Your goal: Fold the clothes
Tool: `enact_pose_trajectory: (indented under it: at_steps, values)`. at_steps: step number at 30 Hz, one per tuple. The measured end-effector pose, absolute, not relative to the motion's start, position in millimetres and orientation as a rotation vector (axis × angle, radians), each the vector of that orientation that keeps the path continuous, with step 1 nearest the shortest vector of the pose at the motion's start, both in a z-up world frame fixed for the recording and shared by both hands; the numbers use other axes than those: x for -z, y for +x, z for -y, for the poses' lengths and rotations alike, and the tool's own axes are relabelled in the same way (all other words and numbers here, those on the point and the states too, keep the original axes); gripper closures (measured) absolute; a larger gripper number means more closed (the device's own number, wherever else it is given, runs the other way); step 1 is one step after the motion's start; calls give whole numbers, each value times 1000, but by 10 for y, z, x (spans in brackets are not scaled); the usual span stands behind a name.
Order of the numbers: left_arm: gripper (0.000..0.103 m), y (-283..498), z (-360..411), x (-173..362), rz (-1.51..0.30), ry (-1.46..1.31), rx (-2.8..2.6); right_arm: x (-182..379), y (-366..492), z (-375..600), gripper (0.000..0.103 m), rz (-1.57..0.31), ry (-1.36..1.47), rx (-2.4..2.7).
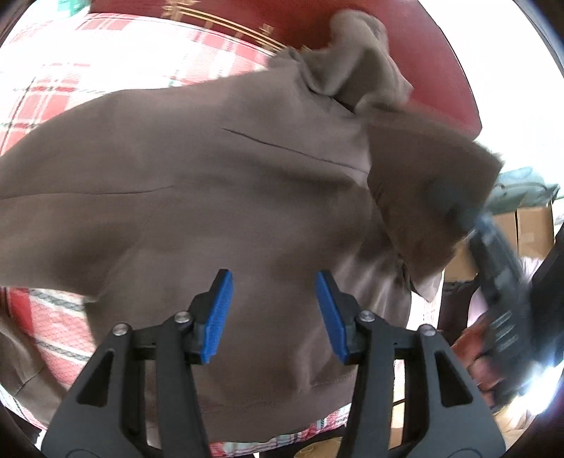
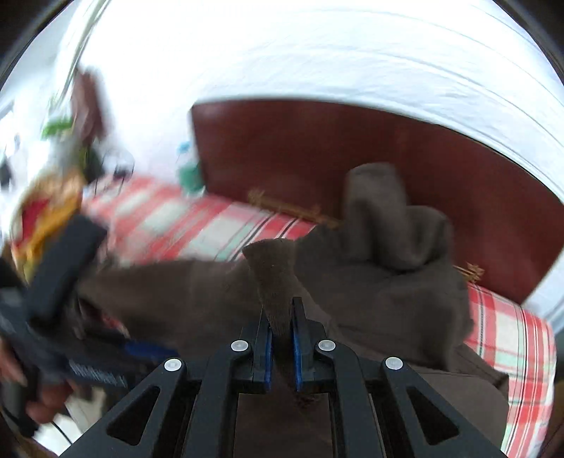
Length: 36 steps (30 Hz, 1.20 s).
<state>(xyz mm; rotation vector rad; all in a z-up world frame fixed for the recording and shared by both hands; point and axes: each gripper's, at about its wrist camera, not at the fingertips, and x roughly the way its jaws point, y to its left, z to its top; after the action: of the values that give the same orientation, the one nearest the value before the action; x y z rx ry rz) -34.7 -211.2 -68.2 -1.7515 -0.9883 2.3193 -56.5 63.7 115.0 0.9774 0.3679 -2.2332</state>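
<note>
Left gripper [image 1: 273, 315]: we hold it tilted down over the brown garment [image 1: 211, 197], blue pads [image 1: 220, 313] spread apart with nothing between them; it is released, hovering above the lower part of the cloth.
Right gripper [image 2: 281, 329]: we see it clenched on a fold of the brown garment [image 2: 273, 282], the cloth standing up in a peak from between the pads; in the left wrist view it shows as a dark blur [image 1: 493, 253] at the garment's right edge, with a flap of cloth lifted there.
Hands: our left hand [image 2: 42, 398] wraps the handle of its tool, blurred, to the left of the garment; part of the right hand [image 1: 476, 359] shows below its tool.
Garment: it lies spread on the red-and-white checked bedcover [image 1: 70, 70], its upper end bunched against the dark red headboard [image 2: 317, 148].
Writing: gold marks on the headboard [image 1: 218, 17] above the garment, too cropped for us to read; pale lettering on the left tool's body [image 2: 97, 375], too blurred to read.
Beside the garment: cardboard boxes [image 1: 532, 229] to its right, past the bed.
</note>
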Motion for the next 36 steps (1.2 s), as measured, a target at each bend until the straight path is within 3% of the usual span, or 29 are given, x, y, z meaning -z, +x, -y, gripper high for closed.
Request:
enact_pose_trajectory:
  at_steps: [6, 12, 18, 20, 26, 30, 31, 36]
  values:
    - [47, -227, 2383, 903, 1102, -1814, -2283, -364, -465, -408, 94, -468, 1172, 2083]
    - [44, -355, 2306, 1045, 1211, -1758, -2129, -334, -428, -473, 93, -424, 1178, 2101]
    - [39, -532, 2202, 1196, 1277, -1757, -2028, -343, -362, -567, 79, -407, 1216, 2026]
    - [39, -563, 2148, 1302, 1284, -1794, -1978, -366, -361, -693, 63, -335, 1243, 1999]
    - [39, -534, 2243, 1420, 1444, -1723, -1892, -485, -591, -1402, 60, -142, 1360, 2011]
    - [27, -434, 2388, 1356, 1479, -1696, -1933, -597, -891, -1648, 52, -199, 1345, 2050]
    - [27, -415, 2401, 1354, 1484, -1701, -1938, -611, -975, -1658, 48, -203, 1343, 2039]
    - [27, -474, 2254, 1345, 1482, -1705, -1911, -513, -1307, -1495, 47, -348, 1343, 1924]
